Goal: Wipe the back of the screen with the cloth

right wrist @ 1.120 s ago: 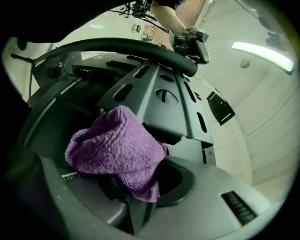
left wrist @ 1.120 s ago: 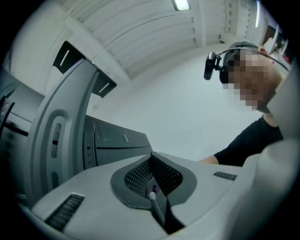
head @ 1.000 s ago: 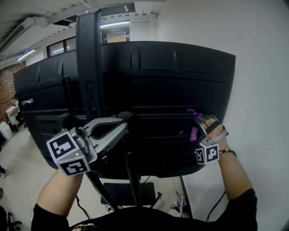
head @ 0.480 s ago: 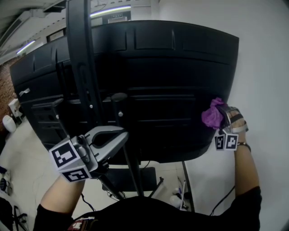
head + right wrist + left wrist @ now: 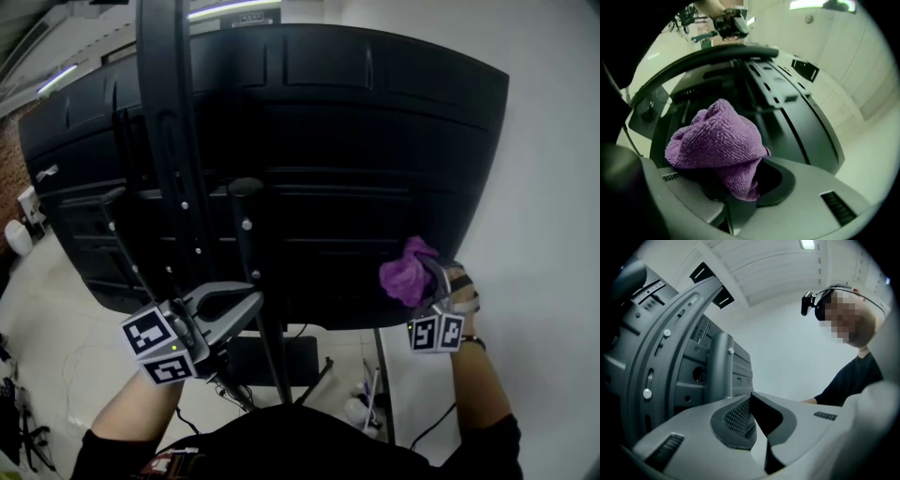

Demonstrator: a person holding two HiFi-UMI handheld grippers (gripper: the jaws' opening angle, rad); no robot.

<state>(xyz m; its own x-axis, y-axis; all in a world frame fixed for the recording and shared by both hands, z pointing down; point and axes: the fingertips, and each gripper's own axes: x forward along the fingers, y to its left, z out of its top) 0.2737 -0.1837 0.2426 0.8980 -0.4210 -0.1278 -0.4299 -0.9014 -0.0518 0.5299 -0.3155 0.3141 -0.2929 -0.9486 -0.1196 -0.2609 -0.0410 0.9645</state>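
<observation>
The black curved back of the screen [image 5: 328, 141] fills the head view, with its stand arm [image 5: 169, 141] running up the left side. My right gripper [image 5: 427, 281] is shut on a bunched purple cloth [image 5: 405, 272], which lies against the lower right part of the screen back. In the right gripper view the purple cloth [image 5: 717, 140] bulges out between the jaws in front of the dark screen back [image 5: 787, 117]. My left gripper [image 5: 239, 309] is low at the left, by the stand pole [image 5: 246, 244], its jaws shut with nothing in them [image 5: 751, 401].
A white wall [image 5: 553, 187] stands close on the right. Below the screen are the stand's legs, cables [image 5: 319, 380] and the floor. An office space with ceiling lights [image 5: 56, 80] lies off to the left.
My right gripper has carried the cloth down and leftward along the screen's lower right area. The left gripper has sunk a little lower beside the stand. The view has shifted closer to the screen.
</observation>
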